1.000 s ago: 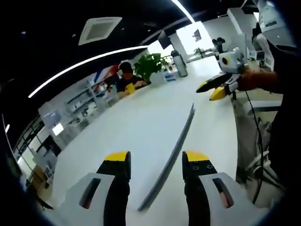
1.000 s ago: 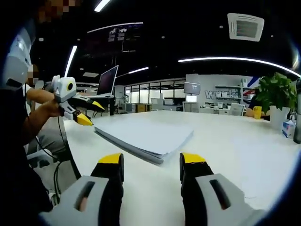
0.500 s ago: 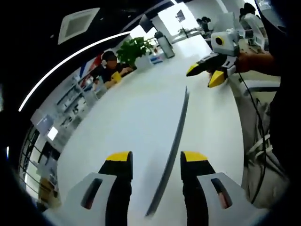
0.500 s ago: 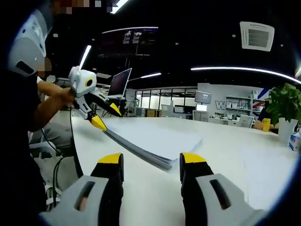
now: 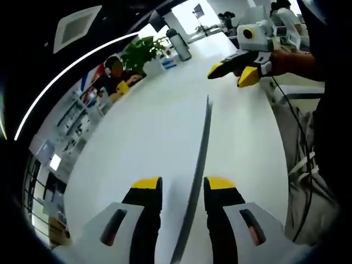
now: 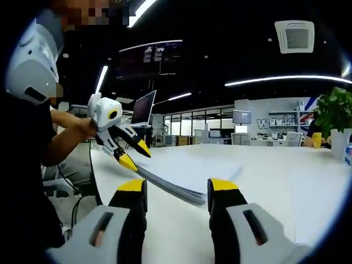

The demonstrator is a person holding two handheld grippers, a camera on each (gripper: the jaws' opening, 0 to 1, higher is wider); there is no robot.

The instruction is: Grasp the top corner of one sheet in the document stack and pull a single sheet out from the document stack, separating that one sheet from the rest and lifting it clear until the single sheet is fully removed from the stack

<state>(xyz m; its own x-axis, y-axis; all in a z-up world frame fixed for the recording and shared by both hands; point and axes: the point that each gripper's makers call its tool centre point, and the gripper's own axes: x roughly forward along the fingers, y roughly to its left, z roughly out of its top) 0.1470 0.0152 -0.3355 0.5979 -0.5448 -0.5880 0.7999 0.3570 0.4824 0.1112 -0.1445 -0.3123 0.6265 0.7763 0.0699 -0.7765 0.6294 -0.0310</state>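
The left claw (image 5: 181,184) is closest in the left gripper view. Its two yellow tips stand apart, one on each side of the edge of the document stack (image 5: 201,148). The tips are open and do not pinch the paper yet, as far as I can tell. The stack looks like a thin gray line running away across the white surface (image 5: 143,132).

In the right gripper view, the right claw (image 6: 171,187) is open too and holds nothing. Just past its tips lies the near corner of the stack. The stack lies flat on the surface. The sheets near that corner look a little fanned, but I cannot tell if one sheet has come loose.

Farther off, at the far end of the stack, the other claw shows in each view. A hand (image 6: 88,129) holds the left one there. Far behind are a green plant (image 5: 142,52), a monitor (image 6: 141,107) and long ceiling lights (image 6: 275,81).

I think the task is only starting. No sheet is gripped or lifted. One corner must be pinched, then one sheet pulled free and raised clear of the rest.
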